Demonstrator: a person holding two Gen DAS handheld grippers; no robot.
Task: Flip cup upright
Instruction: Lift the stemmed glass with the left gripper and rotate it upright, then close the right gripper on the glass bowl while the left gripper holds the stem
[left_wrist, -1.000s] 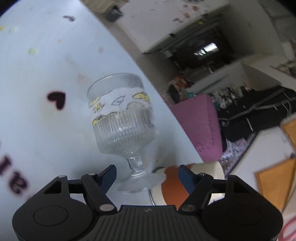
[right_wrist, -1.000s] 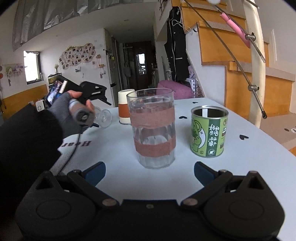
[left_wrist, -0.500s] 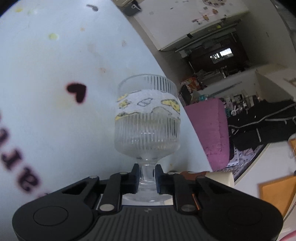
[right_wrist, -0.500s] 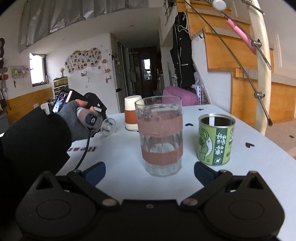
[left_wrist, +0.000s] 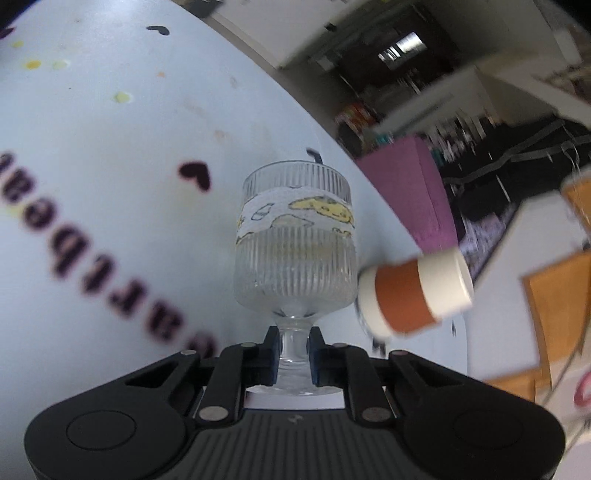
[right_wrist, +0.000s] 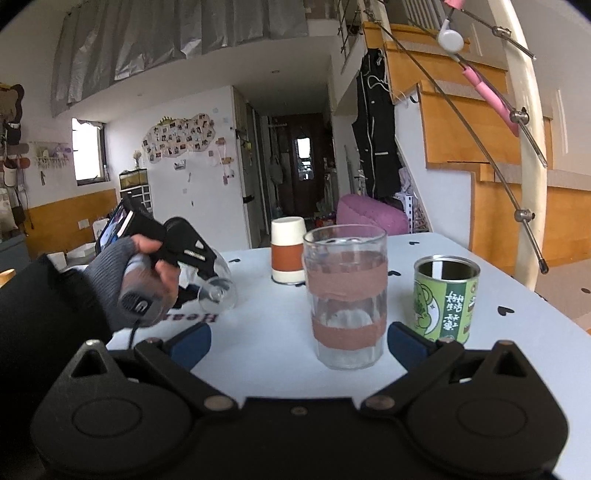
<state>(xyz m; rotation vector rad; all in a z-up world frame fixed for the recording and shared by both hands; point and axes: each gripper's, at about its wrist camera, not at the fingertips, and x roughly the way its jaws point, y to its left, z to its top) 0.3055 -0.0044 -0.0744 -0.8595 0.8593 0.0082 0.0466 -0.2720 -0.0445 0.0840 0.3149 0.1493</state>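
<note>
A ribbed stemmed glass cup (left_wrist: 295, 254) with a yellow-and-white sticker band is held by its stem in my left gripper (left_wrist: 293, 356), which is shut on it. In the right wrist view the same cup (right_wrist: 216, 286) hangs tilted above the white table (right_wrist: 266, 332), its mouth pointing toward the camera, in the gloved hand's gripper (right_wrist: 184, 254). My right gripper (right_wrist: 299, 341) is open and empty, low over the table, with a tall tumbler between its fingers' line.
A clear tumbler (right_wrist: 347, 299) with brown tape bands stands mid-table. A green tin can (right_wrist: 445, 299) stands to its right. An orange-and-white paper cup (right_wrist: 288, 249) stands upside down at the back; it also shows in the left wrist view (left_wrist: 413, 295).
My left gripper closed on the cup's stem and lifted it off the table, tilting it. My right gripper stayed open and moved little.
</note>
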